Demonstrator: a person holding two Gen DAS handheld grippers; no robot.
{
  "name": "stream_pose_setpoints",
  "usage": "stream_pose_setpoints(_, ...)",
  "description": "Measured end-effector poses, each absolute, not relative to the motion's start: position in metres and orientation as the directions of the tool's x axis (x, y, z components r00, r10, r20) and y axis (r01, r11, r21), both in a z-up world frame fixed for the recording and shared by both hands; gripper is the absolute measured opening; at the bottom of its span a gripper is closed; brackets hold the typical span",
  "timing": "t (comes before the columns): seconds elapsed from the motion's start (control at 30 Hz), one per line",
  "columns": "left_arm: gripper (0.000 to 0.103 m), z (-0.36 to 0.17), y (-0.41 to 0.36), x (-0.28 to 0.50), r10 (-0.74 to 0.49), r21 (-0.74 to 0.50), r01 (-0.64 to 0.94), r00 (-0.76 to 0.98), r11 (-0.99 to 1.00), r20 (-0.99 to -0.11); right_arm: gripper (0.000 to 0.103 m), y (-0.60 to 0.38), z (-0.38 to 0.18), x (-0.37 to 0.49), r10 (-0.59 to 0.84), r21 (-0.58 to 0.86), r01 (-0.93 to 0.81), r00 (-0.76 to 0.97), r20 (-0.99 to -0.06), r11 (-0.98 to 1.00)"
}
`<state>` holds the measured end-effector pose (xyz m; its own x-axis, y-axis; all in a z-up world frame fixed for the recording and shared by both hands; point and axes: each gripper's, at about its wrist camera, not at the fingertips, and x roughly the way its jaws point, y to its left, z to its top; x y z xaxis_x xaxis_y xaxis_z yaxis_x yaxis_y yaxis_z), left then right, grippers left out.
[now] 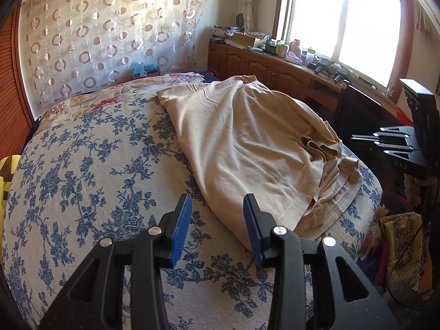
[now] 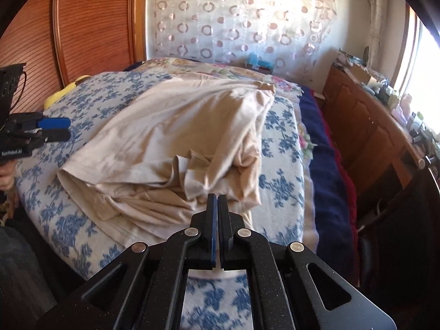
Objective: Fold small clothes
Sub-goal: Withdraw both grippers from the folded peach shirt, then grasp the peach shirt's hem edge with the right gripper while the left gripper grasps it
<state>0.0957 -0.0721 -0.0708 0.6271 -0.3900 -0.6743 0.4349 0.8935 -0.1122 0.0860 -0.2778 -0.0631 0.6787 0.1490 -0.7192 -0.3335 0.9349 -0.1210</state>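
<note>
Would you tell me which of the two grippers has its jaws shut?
The right gripper: its blue pads meet with nothing visibly between them, just short of the beige garment. The left gripper shows a clear gap.

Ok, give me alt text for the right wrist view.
A crumpled beige garment lies on a blue-flowered bedspread, with the right gripper shut just in front of its bunched near edge. The left gripper pokes in from the left edge.

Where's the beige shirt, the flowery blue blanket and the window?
beige shirt [image 1: 247, 137], left wrist view, middle of the cloth
flowery blue blanket [image 1: 96, 165], left wrist view, bare patch
window [image 1: 343, 22], left wrist view, bright pane
</note>
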Motion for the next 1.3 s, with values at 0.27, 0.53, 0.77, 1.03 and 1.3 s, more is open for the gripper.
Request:
stream_pose_setpoints(0.27, 0.037, -0.072, -0.075, 0.096, -0.389, -0.108, 0.44, 0.622, 0.892, -0.679, 0.045, -0.261, -0.083, 0.114, 0.175, -0.044, -0.308, 0.647, -0.743, 0.95)
stream_pose_setpoints(0.53, 0.037, -0.075, -0.074, 0.098, -0.393, -0.115, 0.441, 0.614, 0.89, -0.684, 0.002, -0.274, -0.073, 0.105, 0.214, 0.0, -0.311, 0.655, -0.725, 0.95)
stream_pose_setpoints(0.77, 0.037, -0.075, -0.074, 0.099, -0.404, -0.123, 0.449, 0.609, 0.885, -0.682, 0.002, -0.323, -0.057, 0.084, 0.124, -0.056, -0.237, 0.679, -0.724, 0.97)
stream_pose_setpoints(1.03, 0.037, -0.08, -0.079, 0.099, -0.415, -0.135, 0.46, 0.588, 0.878, -0.695, 0.054, -0.329, -0.062, 0.08, 0.145, -0.017, -0.226, 0.68, -0.719, 0.974)
stream_pose_setpoints(1.3, 0.037, -0.085, -0.083, 0.099, -0.416, -0.139, 0.462, 0.576, 0.876, -0.704, 0.061, -0.327, -0.061, 0.097, 0.153, 0.026, -0.189, 0.701, -0.697, 0.982)
